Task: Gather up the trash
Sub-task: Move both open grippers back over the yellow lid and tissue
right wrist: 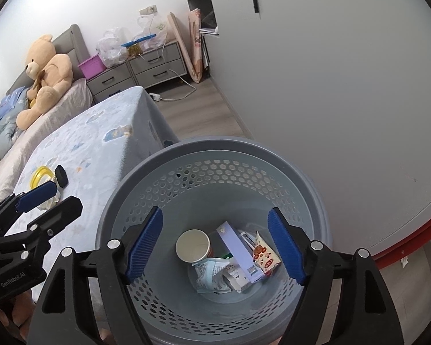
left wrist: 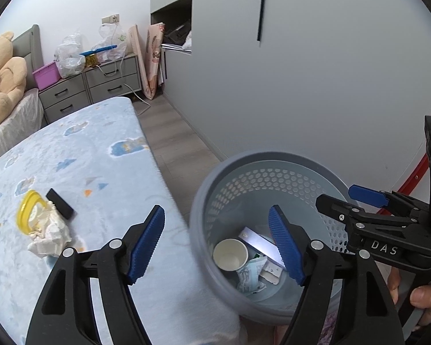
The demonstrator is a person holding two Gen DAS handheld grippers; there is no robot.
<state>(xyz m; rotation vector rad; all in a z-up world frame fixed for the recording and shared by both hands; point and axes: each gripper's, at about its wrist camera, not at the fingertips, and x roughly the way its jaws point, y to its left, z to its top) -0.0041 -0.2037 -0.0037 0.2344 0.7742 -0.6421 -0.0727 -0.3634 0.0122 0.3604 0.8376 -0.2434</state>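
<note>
A grey perforated waste basket (right wrist: 163, 166) stands on the floor by the bed; it also shows in the left wrist view (left wrist: 199, 201). Inside lie a paper cup (right wrist: 193, 245), a lilac box (right wrist: 235, 251), a snack packet (right wrist: 265, 257) and crumpled wrappers (right wrist: 212, 276). My right gripper (right wrist: 215, 247) is open and empty above the basket's mouth. My left gripper (left wrist: 219, 244) is open and empty, over the bed edge and the basket's left rim. On the bed lie a yellow lid (left wrist: 27, 210), crumpled white paper (left wrist: 51, 234) and a black block (left wrist: 59, 203).
The bed (left wrist: 100, 149) has a light blue patterned cover. A teddy bear (right wrist: 44, 77) sits at its head. Grey drawers (right wrist: 140, 69) with plastic bags and a purple box stand at the far wall. A white wardrobe (right wrist: 330, 86) stands to the right, with wooden floor between.
</note>
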